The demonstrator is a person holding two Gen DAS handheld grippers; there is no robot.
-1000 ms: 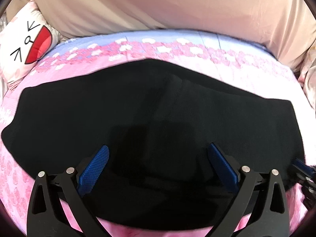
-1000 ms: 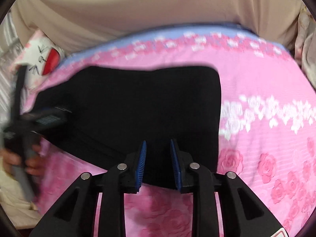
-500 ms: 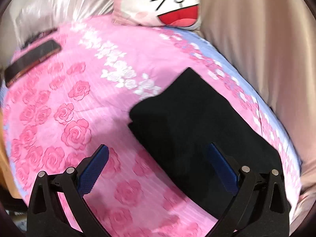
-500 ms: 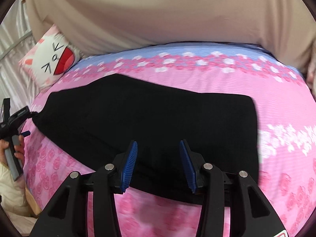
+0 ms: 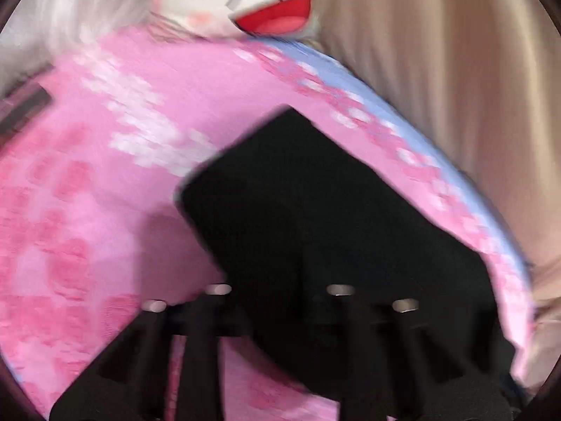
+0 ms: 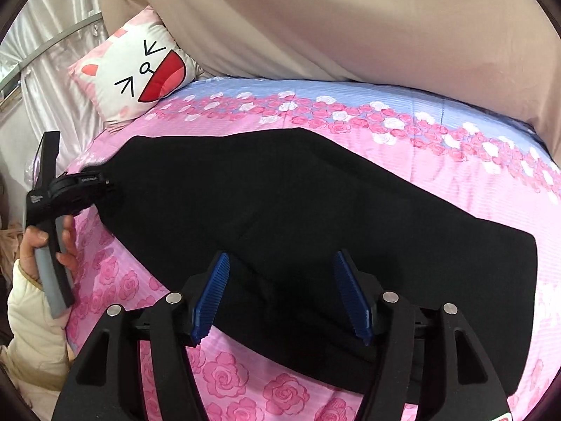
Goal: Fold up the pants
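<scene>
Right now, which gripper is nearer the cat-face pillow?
Left. The left gripper is at the end of the black pants closest to the cat-face pillow. The right gripper, jaws open, hovers over the pants' near edge, farther away.

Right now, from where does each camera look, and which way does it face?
Left wrist: on the left gripper, facing down over the black pants end toward the cartoon pillow; its fingers are blurred.
Right wrist: on the right gripper, facing across the pants; open blue fingers, the left hand.
Both show pants, pillow, pink sheet.
</scene>
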